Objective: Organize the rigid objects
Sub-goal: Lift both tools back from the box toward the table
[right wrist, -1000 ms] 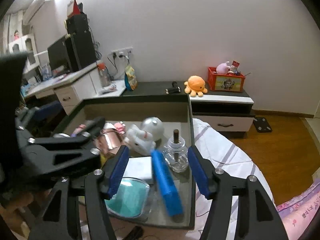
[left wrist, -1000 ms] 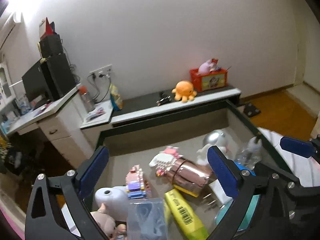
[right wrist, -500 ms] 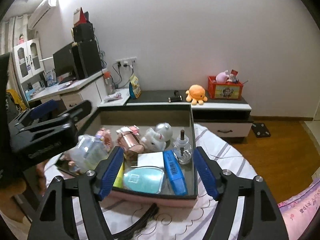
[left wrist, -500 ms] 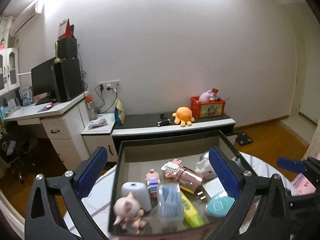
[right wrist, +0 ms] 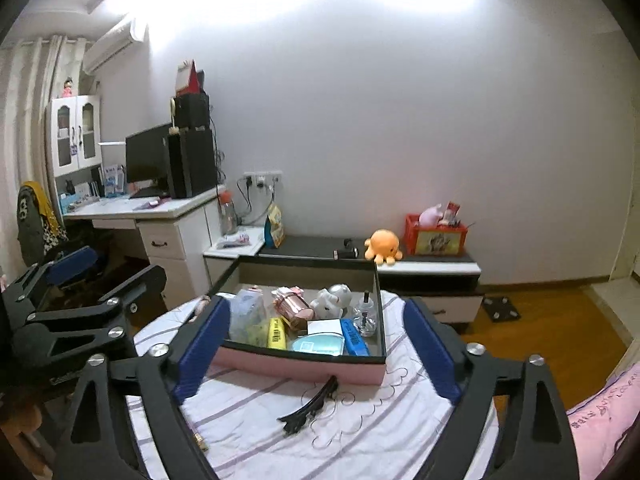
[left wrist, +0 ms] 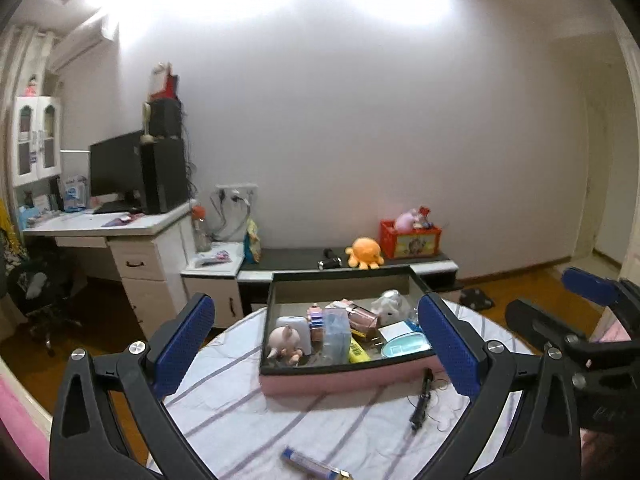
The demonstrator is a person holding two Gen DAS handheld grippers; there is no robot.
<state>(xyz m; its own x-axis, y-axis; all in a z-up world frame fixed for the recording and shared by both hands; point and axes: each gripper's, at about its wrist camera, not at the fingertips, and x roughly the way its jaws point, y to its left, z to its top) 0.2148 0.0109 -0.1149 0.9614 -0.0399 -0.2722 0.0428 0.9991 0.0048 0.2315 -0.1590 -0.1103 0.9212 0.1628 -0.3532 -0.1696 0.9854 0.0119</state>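
Pulling back from the pink box [right wrist: 298, 368], you now have both tools well clear of it: a second ago each camera sat right over the contents, and now the whole box shows on the striped tablecloth [left wrist: 248, 404], so EARLIER work at close range looks finished for the moment. Your right gripper [right wrist: 316, 346] has just been opening and now stands wide with nothing between its blue pads; a second ago a blue bar-shaped box sat between those pads, and now that blue box [right wrist: 354, 337] lies inside the pink box beside the teal case [right wrist: 318, 345] and the small glass bottle [right wrist: 365, 316]. Your left gripper [left wrist: 316, 338] is also spread wide and holds nothing.

That reads as one item delivered and released. The box is crowded: yellow tube [right wrist: 277, 333], rose-gold cup [right wrist: 293, 307], white figurine [right wrist: 332, 300], clear pouch [right wrist: 246, 312], pig toy [left wrist: 285, 340].

Work remains outside it, though. A black hair clip [right wrist: 310, 406] lies on the cloth just in front of the box wall, and in the left view a small tube [left wrist: 316, 465] sits near the table's front edge. You are probably choosing between those two next; the clip is thin and flat against the cloth, so expect to come in low with a narrow grip
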